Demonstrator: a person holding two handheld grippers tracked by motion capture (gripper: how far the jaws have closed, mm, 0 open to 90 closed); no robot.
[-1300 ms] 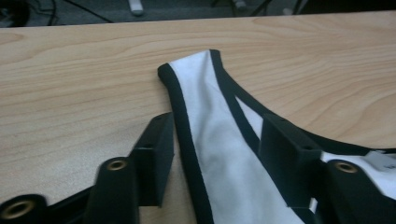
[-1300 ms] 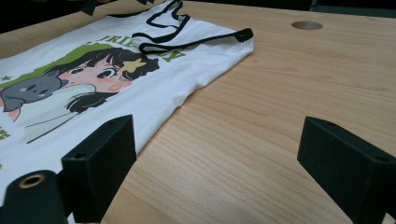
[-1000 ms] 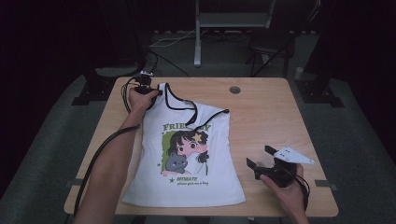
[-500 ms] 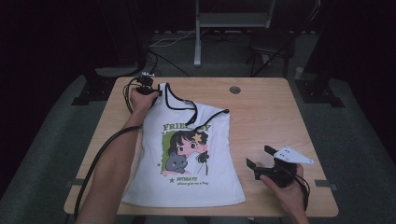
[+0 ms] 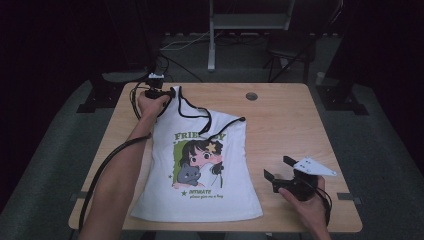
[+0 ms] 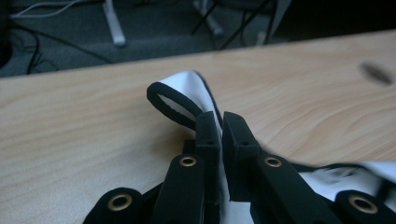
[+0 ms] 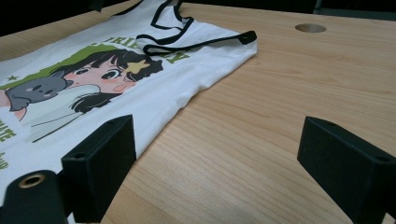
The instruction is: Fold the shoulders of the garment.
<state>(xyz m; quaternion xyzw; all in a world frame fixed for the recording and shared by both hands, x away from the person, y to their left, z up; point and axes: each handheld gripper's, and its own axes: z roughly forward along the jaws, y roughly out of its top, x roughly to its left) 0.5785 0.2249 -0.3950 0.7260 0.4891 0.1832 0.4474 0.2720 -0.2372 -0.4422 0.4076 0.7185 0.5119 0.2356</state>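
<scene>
Here the left gripper point(image 5: 167, 93) has its jaws clamped on the far left strap point(image 6: 175, 100) of the top point(image 5: 200, 170), at the table's point(image 5: 280, 120) far left corner; they have just been closing, with the black-edged white cloth between them. In the left gripper view the strap's loop sticks out past the jaw tips, so the bite sits a little way back from the strap's end. The right gripper point(image 5: 281, 169) rests near the front right of the table, jaws spread wide and empty, just beside the top's right hem.

The top lies face up, print showing, its body flat down the middle-left of the table. The right strap point(image 5: 235, 120) lies loose toward the centre, and the neckline between the two straps is rumpled.

The step in hand looks like lifting or pulling that corner to straighten or fold the top. To do it well, I would keep the pinch firm and draw the strap slowly and low, watching that the whole shoulder follows and the trim does not slide out of the jaws. A sharp tug would likely drag the body askew. The right gripper could pin the hem or take the other strap, so that the cloth stays square while the left one moves.
</scene>
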